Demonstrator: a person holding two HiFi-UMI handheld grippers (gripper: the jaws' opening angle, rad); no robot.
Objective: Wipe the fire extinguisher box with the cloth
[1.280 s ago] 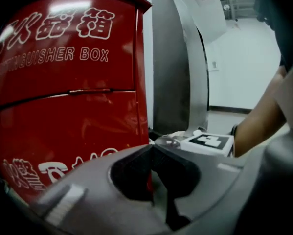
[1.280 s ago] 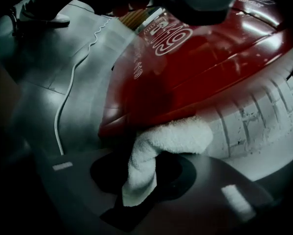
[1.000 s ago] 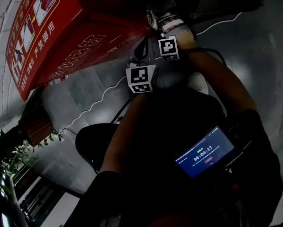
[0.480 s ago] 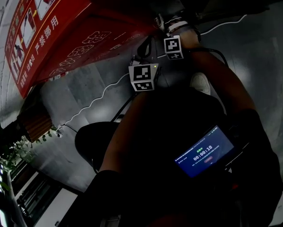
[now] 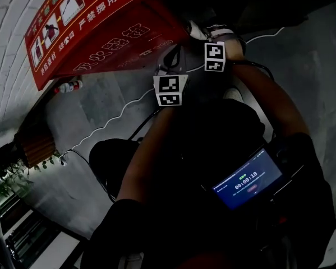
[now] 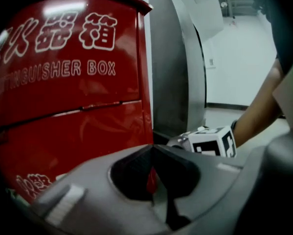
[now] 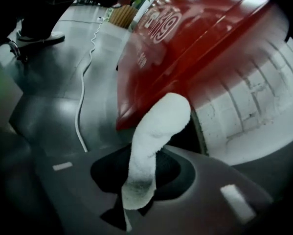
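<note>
**Left gripper view.** Left gripper (image 6: 153,150): jaws together, nothing between them. The red fire extinguisher box (image 6: 68,97) fills the left of this view, front face toward the gripper and close to it. The marker cube of the right gripper (image 6: 212,142) shows just beyond, low at the box's corner.

**Right gripper view.** Right gripper (image 7: 145,173): jaws clamped on the lower end of a white cloth (image 7: 158,126). The free end stands up in a rounded fold against the box's lower edge. Cannot tell whether it touches.

**Head view.** Both grippers are held near the box's lower corner, with the box at upper left against the wall.

**Risks (judgement).**
- Only a narrow end of the cloth is pinched, so a hard press or drag along the panel could pull it free.
- The floppy fold may bend away and let the bare jaws scrape the paint.
- The idle left gripper is close enough to knock the front.
- A white cable (image 5: 114,121) snakes across the floor near the feet, so there is a snag hazard.

**Surface, room.** Glossy grey floor (image 5: 95,102), white brick wall (image 7: 249,97), steel panel (image 6: 175,67) beside the box, potted plant (image 5: 5,178) far left.
</note>
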